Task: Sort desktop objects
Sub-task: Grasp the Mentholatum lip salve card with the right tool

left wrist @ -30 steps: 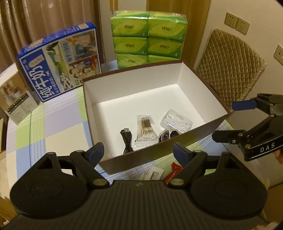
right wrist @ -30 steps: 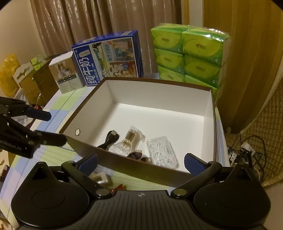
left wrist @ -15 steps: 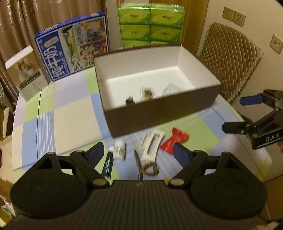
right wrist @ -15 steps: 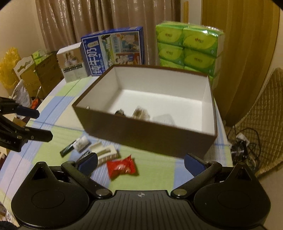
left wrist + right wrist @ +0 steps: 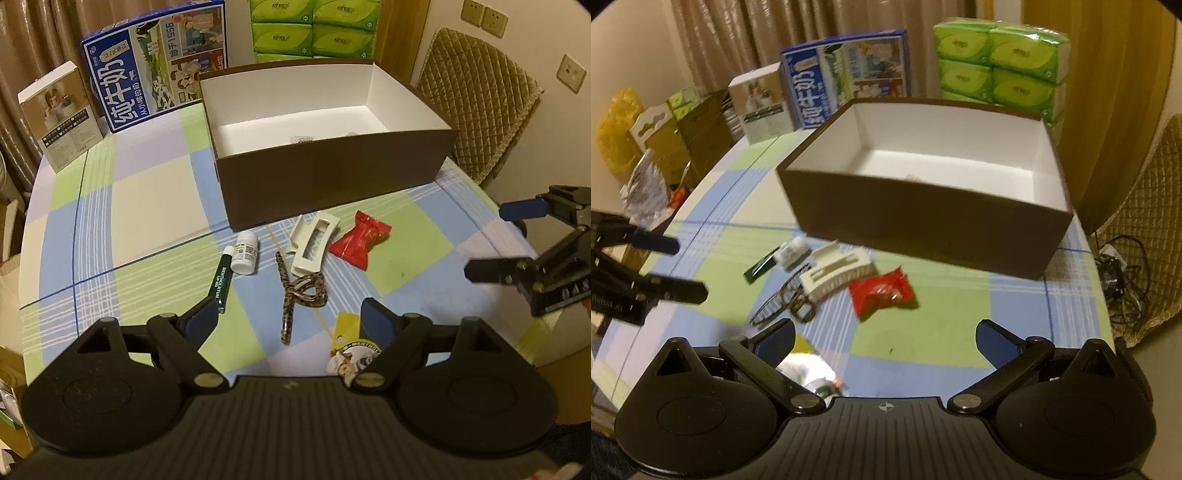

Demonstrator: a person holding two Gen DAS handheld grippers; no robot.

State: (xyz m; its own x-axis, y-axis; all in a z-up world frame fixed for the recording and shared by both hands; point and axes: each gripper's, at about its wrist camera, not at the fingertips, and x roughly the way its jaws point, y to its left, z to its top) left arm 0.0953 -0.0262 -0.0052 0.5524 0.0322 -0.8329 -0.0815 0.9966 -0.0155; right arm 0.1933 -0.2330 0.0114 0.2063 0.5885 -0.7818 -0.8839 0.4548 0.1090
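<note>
Hovering with jaws apart and empty, left hand-held gripper (image 5: 286, 317) and right hand-held gripper (image 5: 884, 338) fill each frame's bottom; brown box (image 5: 332, 177) sits upper centre on the counter (image 5: 147, 206).

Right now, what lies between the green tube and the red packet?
A white bottle, a white hair clip and a leopard-print hair tie, seen in the left wrist view between the green tube and red packet.

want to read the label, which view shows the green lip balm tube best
The left wrist view. The green lip balm tube lies there sharp and unhidden beside the small white bottle, its white lettering legible. In the right wrist view the tube is small, dark and motion-blurred, so no print can be read.
</note>
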